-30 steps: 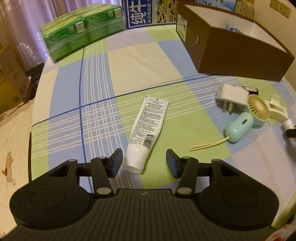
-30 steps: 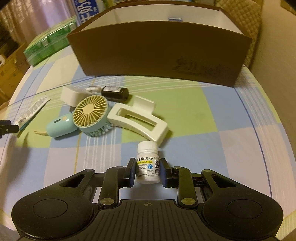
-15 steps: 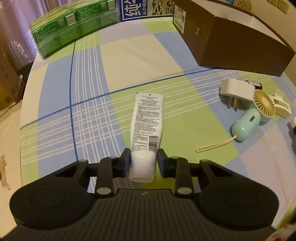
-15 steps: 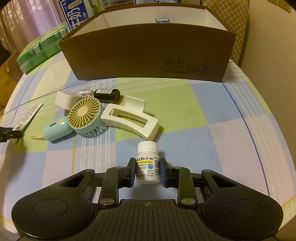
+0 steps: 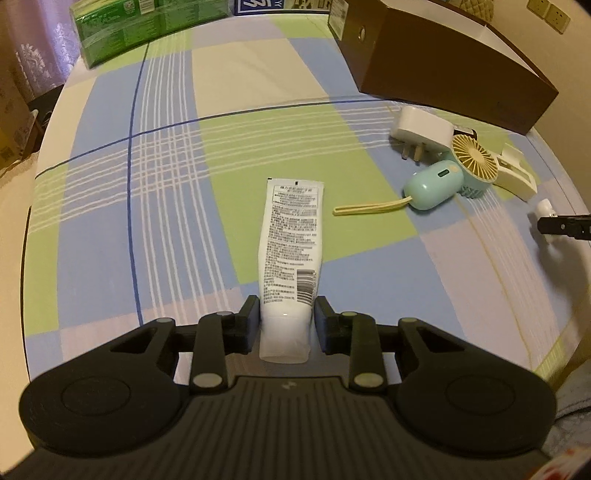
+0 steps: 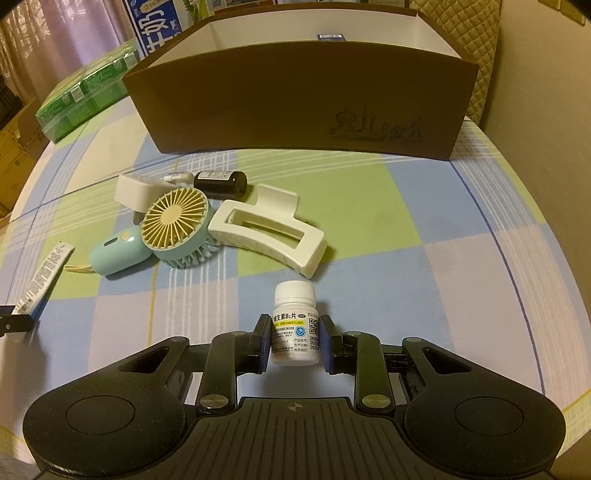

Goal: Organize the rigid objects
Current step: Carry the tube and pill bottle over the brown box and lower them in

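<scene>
My left gripper is shut on the cap end of a white tube that lies on the checked cloth, its crimped end pointing away. My right gripper is shut on a small white pill bottle with a yellow-and-blue label, standing upright. The brown box with a white inside sits at the back; a small blue-labelled item shows inside it. In the right wrist view the tube appears at the far left with a left fingertip.
Between the grippers lie a mint hand fan, a white plug adapter, a dark small bottle and a cream hair claw. Green packs and a blue-and-white carton stand at the back left. The table edge curves at left.
My left gripper closed from open onto the tube's cap end and the tube swung straighter in its view. The right gripper kept its hold on the pill bottle, nearly still.
</scene>
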Tool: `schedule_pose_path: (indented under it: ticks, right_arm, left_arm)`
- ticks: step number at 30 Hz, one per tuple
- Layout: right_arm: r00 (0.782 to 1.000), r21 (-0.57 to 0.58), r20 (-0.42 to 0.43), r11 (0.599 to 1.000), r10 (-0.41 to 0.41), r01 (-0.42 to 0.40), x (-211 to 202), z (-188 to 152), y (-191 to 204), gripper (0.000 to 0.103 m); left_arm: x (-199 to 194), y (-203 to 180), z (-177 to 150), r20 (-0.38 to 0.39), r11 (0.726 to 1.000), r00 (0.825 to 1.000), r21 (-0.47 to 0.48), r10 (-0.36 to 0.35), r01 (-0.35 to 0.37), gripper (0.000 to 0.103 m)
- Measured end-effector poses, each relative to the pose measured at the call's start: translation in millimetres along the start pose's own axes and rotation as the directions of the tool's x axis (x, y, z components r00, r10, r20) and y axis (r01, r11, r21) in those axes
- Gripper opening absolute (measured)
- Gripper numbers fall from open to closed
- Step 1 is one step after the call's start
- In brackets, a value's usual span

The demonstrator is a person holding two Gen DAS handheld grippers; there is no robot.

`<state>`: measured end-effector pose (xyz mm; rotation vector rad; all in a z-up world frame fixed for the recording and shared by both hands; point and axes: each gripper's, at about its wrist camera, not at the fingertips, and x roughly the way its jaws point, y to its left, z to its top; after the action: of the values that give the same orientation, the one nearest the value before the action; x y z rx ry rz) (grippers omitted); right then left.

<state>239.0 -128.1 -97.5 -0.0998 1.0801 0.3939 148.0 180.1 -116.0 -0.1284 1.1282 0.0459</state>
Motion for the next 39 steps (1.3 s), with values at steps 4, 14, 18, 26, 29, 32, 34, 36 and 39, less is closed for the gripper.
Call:
schedule_pose_path:
  ticks: [4, 14, 18, 26, 29, 32, 34, 36, 39]
  right_arm:
    - [1.0, -0.002, 0.005, 1.0, 0.006, -0.006, -1.9, -1.0, 0.2, 0.024]
    - [1.0, 0.015, 0.016, 1.0, -0.003, 0.003, -10.3, -8.4, -5.4, 0.024]
    - [1.0, 0.014, 0.022, 1.0, -0.005, 0.005, -13.4, -9.5, -5.9, 0.024]
    - [0.999, -0.003, 0.042, 1.0, 0.01, -0.01, -19.4, -8.2, -0.3, 0.024]
    - [0.999, -0.011, 0.049, 1.0, 0.018, -0.017, -21.1, -7.3, 3.1, 0.024]
    - [0.998, -0.015, 0.055, 1.0, 0.023, -0.023, -22.5, -6.2, 5.8, 0.024]
    - [0.998, -0.019, 0.059, 0.999, 0.028, -0.027, -23.9, -5.3, 7.9, 0.024]
    - [0.997, -0.021, 0.064, 0.999, 0.033, -0.032, -25.1, -4.5, 10.2, 0.024]
    - [0.997, -0.027, 0.069, 0.999, 0.04, -0.038, -26.7, -3.3, 13.9, 0.024]
  left_arm:
    - [5.9, -7.3, 4.4, 0.0, 0.999, 1.0, 0.024, 0.025, -0.025, 0.031]
    - [17.4, -18.2, 16.4, 0.004, 0.994, 0.998, 0.089, 0.067, -0.067, 0.033]
    - [16.7, -19.7, 14.6, 0.01, 0.994, 0.997, 0.075, 0.08, -0.081, 0.032]
    - [3.0, -20.2, 13.6, 0.042, 0.996, 0.996, 0.046, 0.079, -0.08, 0.031]
    - [-6.7, -20.4, 15.5, 0.066, 0.996, 0.995, 0.035, 0.078, -0.081, 0.031]
    - [-17.1, -21.2, 18.1, 0.095, 0.997, 0.993, 0.024, 0.07, -0.072, 0.031]
    - [-23.1, -22.0, 20.0, 0.108, 0.997, 0.992, 0.02, 0.067, -0.069, 0.031]
    - [-29.9, -23.7, 21.8, 0.126, 0.998, 0.99, 0.016, 0.064, -0.066, 0.031]
    - [-38.7, -24.4, 24.2, 0.151, 0.999, 0.987, 0.009, 0.047, -0.049, 0.031]
